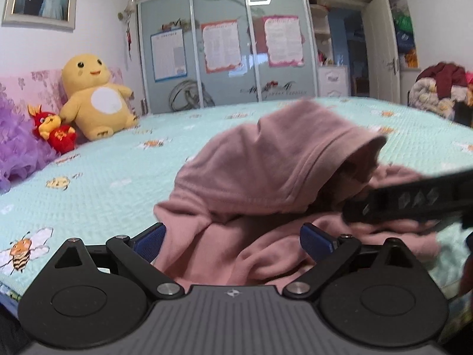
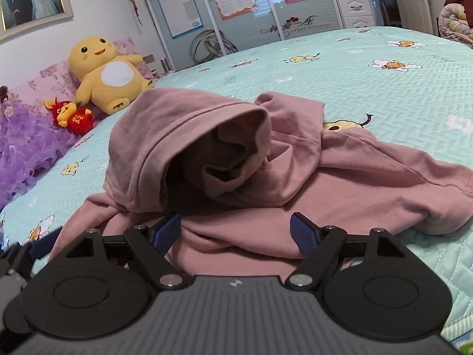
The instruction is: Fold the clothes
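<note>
Pink garment [image 2: 266, 177] sits crumpled mid-frame on the bed [image 2: 369, 88]. Left gripper [image 1: 233, 239] and right gripper [image 2: 235, 230]: fingers spread, pinching nothing (cloth lies between them). Soft, light, floppy; I'd pinch a hem edge, lower right.

Both wrist cameras sit low over the bed [image 1: 103, 177], close behind a crumpled pink garment [image 1: 251, 177], facing the wardrobe [image 1: 224, 44]. The left wrist view looks from the left, the right wrist view from farther right; the 2 share garment, yellow plush toy [image 2: 109, 74] and wardrobe.
</note>
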{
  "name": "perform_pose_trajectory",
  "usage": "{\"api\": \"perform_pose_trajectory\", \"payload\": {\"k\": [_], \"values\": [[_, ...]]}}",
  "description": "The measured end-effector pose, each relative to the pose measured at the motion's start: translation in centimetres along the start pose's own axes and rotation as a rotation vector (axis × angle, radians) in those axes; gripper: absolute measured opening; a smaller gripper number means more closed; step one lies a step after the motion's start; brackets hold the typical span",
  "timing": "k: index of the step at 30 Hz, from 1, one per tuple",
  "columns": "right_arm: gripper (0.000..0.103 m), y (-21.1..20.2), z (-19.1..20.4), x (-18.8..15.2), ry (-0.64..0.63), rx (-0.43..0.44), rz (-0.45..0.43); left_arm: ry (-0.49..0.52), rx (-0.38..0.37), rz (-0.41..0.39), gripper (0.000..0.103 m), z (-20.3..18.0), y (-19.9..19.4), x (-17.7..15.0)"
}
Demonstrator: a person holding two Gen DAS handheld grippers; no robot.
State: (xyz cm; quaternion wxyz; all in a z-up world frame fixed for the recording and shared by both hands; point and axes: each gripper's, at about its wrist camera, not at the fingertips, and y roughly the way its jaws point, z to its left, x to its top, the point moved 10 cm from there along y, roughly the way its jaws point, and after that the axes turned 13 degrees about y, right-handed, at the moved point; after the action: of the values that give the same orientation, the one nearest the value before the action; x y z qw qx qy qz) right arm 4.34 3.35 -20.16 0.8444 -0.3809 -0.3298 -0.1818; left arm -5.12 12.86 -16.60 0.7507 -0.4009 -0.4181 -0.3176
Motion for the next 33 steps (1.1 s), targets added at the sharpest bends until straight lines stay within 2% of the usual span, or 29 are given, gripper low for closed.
{"api": "perform_pose_trajectory", "payload": {"k": [5,8,15,19,23,26,28,30,32,33], "values": [[0.081,-0.8,-0.4,0.3,0.038,0.005,-0.010,0.048,-0.040,-0.029,0.100,-0.9,-0.1,1.5],[0.081,-1.2,-1.1,0.6,0.086,0.000,-0.014,0.075,-0.059,-0.004,0.100,-1.4,0.6,2.0],[0.081,-1.6,-2.3,1.4,0.153,-0.015,-0.032,0.158,-0.027,0.081,0.101,-1.8,4.0,2.5],[0.081,-1.3,-3.6,1.7,0.231,-0.016,-0.015,0.157,-0.048,0.108,0.102,-1.8,5.7,3.2],[0.081,-0.9,-4.5,1.8,0.287,-0.008,0.002,0.243,-0.054,0.134,0.102,-2.8,7.6,3.1],[0.081,-0.8,-4.5,1.8,0.287,-0.007,0.003,0.260,-0.052,0.157,0.102,-3.1,8.9,2.9],[0.081,-0.7,-4.5,1.7,0.278,-0.011,0.003,0.240,-0.056,0.144,0.100,-2.8,9.1,3.3],[0.081,-0.5,-4.4,1.6,0.270,-0.015,0.003,0.215,-0.076,0.115,0.088,-2.5,8.9,3.9],[0.081,-0.4,-4.4,1.6,0.264,-0.018,0.004,0.185,-0.092,0.092,0.054,-2.0,8.5,4.3],[0.081,-0.4,-4.4,1.6,0.262,-0.019,0.005,0.158,-0.099,0.077,0.046,-1.4,8.1,4.5]]}}
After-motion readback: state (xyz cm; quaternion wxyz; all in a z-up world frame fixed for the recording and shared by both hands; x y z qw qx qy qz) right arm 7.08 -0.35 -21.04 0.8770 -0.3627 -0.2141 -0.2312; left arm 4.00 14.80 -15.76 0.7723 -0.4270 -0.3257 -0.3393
